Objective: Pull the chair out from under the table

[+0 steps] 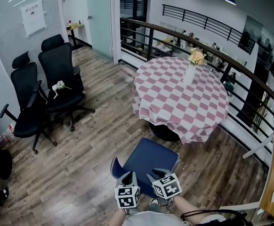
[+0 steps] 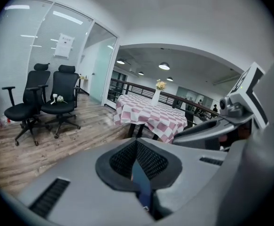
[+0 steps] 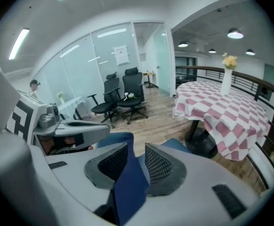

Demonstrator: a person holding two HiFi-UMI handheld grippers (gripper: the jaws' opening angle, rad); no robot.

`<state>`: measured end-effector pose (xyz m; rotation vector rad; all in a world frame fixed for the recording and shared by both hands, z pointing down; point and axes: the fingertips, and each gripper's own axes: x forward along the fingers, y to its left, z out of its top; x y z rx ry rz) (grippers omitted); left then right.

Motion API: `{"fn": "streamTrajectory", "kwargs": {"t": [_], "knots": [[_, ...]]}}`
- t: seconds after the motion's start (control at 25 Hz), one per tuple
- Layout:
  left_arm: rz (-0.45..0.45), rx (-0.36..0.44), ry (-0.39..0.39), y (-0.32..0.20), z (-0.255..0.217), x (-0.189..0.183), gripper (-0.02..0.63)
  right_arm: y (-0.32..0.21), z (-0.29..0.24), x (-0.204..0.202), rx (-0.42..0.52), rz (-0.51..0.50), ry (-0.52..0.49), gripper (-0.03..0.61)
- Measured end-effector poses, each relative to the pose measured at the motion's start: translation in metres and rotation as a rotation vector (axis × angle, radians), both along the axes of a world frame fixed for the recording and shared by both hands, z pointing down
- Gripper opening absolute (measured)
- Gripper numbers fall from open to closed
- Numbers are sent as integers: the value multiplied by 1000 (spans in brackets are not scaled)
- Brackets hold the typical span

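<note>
The chair (image 1: 148, 160) stands on the wood floor (image 1: 99, 140) just in front of the person. Its blue seat faces the round surface (image 1: 183, 102), and the seat's front edge is near the dark base but looks clear of the checked cloth's hem. The left claw (image 1: 127, 177) is clamped on the top edge of the chair back, and its own view shows the pads closed on a thin blue edge. The right claw (image 1: 158, 174) grips the same edge just beside it, with the blue back filling the gap between its pads.

The step in hand looks like the end of the pull, with the chair largely out. I judge that the next move calls for setting the legs flat and then releasing both claws without tipping the back.

A paper sheet (image 1: 33, 15) on the glass wall carries print too small to read. The cubes on the claws show only black-and-white squares. No brand name is legible anywhere.
</note>
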<state>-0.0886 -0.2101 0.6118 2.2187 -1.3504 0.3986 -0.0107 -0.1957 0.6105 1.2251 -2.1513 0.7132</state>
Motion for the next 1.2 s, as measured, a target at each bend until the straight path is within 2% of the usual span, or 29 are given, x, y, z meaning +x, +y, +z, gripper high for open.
{"fn": "streamTrajectory", "kwargs": {"t": [0.28, 0.44, 0.64, 0.84, 1.2], "knots": [[53, 28, 50, -15, -28, 45, 3, -29, -40, 78, 172, 291, -61, 115], [83, 61, 55, -25, -44, 71, 3, -33, -56, 116, 228, 398, -95, 75], [143, 91, 41, -32, -54, 109, 3, -31, -62, 160, 268, 511, -119, 57], [196, 127, 24, -36, -65, 139, 3, -25, -63, 188, 290, 581, -147, 45], [255, 127, 3, -31, -63, 169, 3, -10, -51, 205, 284, 617, -126, 43]]}}
